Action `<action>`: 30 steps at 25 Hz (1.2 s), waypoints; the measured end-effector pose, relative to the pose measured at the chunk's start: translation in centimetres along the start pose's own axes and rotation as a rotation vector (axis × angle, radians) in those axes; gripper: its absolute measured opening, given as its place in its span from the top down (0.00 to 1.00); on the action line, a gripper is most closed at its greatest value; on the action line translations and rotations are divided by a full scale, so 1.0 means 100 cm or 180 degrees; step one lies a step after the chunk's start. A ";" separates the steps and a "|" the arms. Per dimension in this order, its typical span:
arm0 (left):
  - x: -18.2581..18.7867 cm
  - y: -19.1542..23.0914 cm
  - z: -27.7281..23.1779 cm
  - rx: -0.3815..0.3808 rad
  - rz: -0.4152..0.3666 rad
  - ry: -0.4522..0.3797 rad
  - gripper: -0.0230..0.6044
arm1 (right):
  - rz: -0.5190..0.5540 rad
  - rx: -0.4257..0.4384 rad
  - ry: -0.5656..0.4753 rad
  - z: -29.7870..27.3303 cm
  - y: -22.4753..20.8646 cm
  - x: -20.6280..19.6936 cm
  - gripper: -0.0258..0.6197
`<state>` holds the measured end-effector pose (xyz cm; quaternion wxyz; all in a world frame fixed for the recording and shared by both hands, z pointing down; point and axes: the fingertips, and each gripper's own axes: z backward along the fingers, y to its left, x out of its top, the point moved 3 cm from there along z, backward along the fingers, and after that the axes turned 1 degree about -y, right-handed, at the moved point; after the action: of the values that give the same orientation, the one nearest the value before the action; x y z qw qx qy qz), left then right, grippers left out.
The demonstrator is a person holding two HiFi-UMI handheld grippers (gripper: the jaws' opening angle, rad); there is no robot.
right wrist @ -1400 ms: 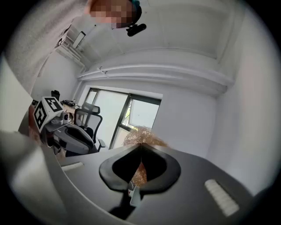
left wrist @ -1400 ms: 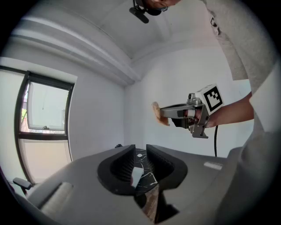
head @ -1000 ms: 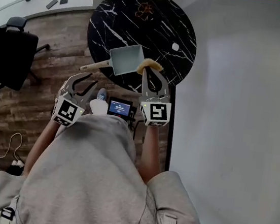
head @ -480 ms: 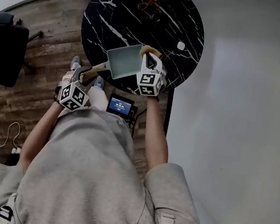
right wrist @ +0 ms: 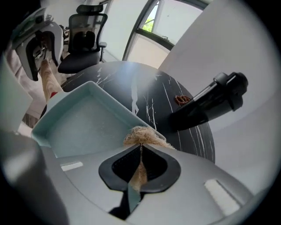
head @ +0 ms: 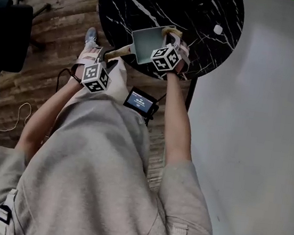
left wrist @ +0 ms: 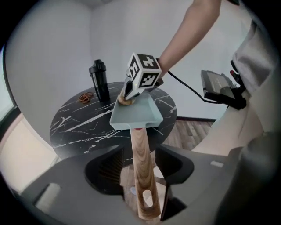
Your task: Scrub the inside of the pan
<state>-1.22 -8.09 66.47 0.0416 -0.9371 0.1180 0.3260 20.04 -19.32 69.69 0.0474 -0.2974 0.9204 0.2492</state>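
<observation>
The left gripper [left wrist: 140, 169] stands wide open. Its jaws have just been opening, and the pan's wooden handle [left wrist: 139, 145] lies between them unclamped. That stiff, dry handle is the place to clamp, probably midway. The pale square pan [left wrist: 134, 115] sits at the near edge of the glossy bench [left wrist: 79, 127]; it looks light and may skid there. At its far rim the right gripper [right wrist: 139, 147] pinches a soft, fibrous scrubber [right wrist: 142, 134]. A black bottle [left wrist: 99, 81] stands beyond.
</observation>
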 end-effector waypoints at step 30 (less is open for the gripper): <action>-0.009 -0.002 -0.027 0.0576 -0.0431 0.0674 0.75 | -0.0161 0.1152 -0.0827 0.004 0.082 0.076 0.93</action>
<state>-0.25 -8.13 69.16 0.1350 -0.9644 0.0872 0.2098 9.14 -17.38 71.02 0.2244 -0.2725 0.9285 0.1149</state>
